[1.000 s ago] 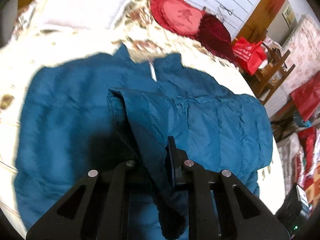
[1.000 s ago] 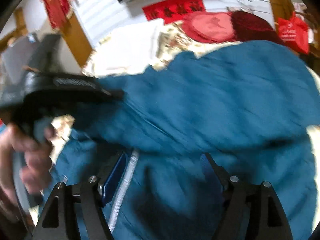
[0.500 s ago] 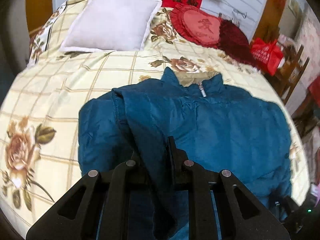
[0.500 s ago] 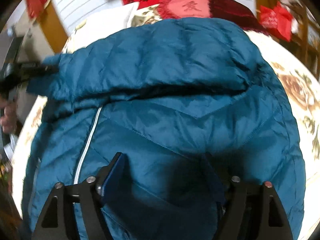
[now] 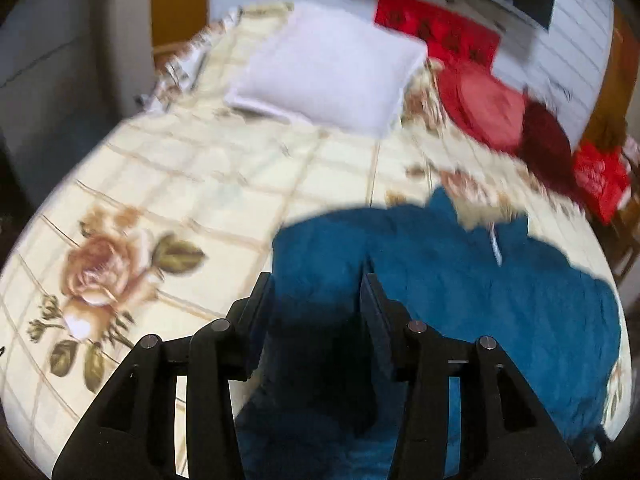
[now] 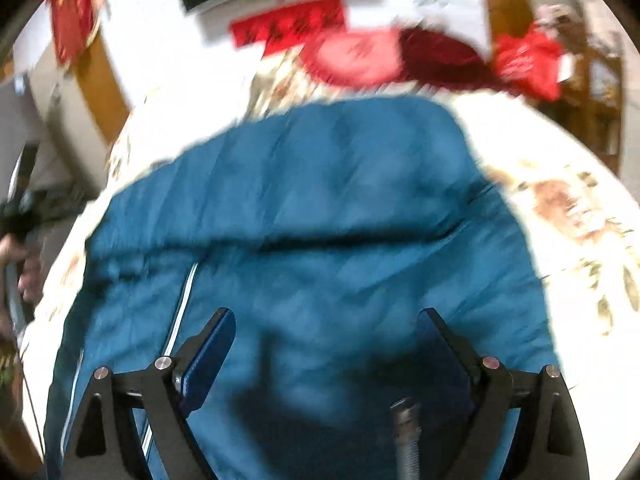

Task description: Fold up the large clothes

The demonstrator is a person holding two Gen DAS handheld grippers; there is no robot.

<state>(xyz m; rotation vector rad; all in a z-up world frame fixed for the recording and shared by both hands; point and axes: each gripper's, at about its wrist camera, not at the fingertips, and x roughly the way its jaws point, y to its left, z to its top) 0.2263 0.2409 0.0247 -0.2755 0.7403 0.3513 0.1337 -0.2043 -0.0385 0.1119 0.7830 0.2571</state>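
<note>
A blue padded jacket (image 5: pixel 472 296) lies on the bed, collar towards the pillows, with a white zip (image 5: pixel 496 246). My left gripper (image 5: pixel 316 288) is open above the jacket's left edge, with nothing between its fingers. In the right wrist view the jacket (image 6: pixel 320 208) fills the middle, with one sleeve folded across its body as a thick band. My right gripper (image 6: pixel 326 328) is open wide just above the lower part of the jacket and holds nothing. Both views are blurred.
The bed has a cream floral checked cover (image 5: pixel 168 200). A white pillow (image 5: pixel 328 76) and red round cushions (image 5: pixel 488 108) lie at its head. A red bag (image 5: pixel 600 176) stands at the right. The person's left hand (image 6: pixel 20 264) shows at the left edge.
My left gripper has opened and let go of the sleeve, then drawn back to the left. The sleeve now rests folded across the jacket. My right gripper stays open.
</note>
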